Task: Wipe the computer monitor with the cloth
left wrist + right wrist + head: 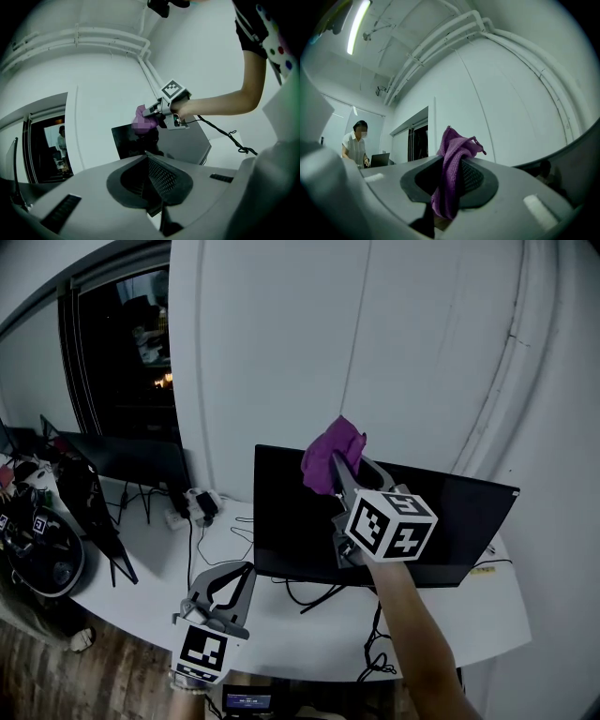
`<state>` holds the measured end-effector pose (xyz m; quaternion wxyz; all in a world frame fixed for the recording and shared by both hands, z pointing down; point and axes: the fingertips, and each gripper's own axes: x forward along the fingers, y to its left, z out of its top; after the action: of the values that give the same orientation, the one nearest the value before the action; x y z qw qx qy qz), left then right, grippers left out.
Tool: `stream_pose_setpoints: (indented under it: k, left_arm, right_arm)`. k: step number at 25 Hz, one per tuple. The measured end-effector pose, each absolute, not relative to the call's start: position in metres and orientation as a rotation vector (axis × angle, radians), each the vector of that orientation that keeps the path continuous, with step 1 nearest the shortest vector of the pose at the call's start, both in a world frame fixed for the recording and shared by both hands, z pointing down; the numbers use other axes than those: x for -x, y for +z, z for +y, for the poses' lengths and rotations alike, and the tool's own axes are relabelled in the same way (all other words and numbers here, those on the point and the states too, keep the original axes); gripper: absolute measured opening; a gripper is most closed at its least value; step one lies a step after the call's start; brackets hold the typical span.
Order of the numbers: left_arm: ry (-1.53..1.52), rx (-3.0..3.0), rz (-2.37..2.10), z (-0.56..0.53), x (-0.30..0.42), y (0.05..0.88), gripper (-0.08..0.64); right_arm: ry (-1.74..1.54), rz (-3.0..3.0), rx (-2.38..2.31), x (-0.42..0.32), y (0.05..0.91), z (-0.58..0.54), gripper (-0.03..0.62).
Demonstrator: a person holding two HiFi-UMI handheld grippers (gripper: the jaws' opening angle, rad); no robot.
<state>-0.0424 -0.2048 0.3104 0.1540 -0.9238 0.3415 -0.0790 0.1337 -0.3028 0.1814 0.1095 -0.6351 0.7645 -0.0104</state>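
Observation:
A black computer monitor (441,521) stands on a white desk (281,652) against the wall. My right gripper (339,463) is raised near the monitor's top edge, shut on a purple cloth (328,457) that bunches out past its tips. In the right gripper view the cloth (451,173) is pinched between the jaws and points at the white wall. My left gripper (239,570) hangs low over the desk in front of the monitor's left side, shut with nothing in it. The left gripper view shows the monitor (164,145) and the cloth (143,119) ahead.
A second dark monitor (127,460) and cables (202,521) sit at the desk's left, with a power strip (192,507) and bags (47,531) further left. A person (355,147) stands at a laptop far off. Cables (380,652) trail under the monitor.

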Motion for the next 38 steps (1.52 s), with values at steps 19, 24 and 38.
stream_pose_setpoints:
  k: [19,24,38]
  left_arm:
    - [-0.210,2.690,0.868,-0.203,-0.008,0.315,0.006]
    - [-0.210,2.696,0.839,-0.202,-0.024,0.316,0.006]
    - [-0.202,2.729,0.745,-0.200,-0.072,0.318,0.006]
  right_arm:
    - [-0.026,2.143,2.001,-0.210,0.186,-0.279,0.091]
    - [-0.026,2.125,2.024,-0.230,0.187,-0.272,0.091]
    - [-0.030,2.051,2.093,-0.291,0.185,-0.248,0.091]
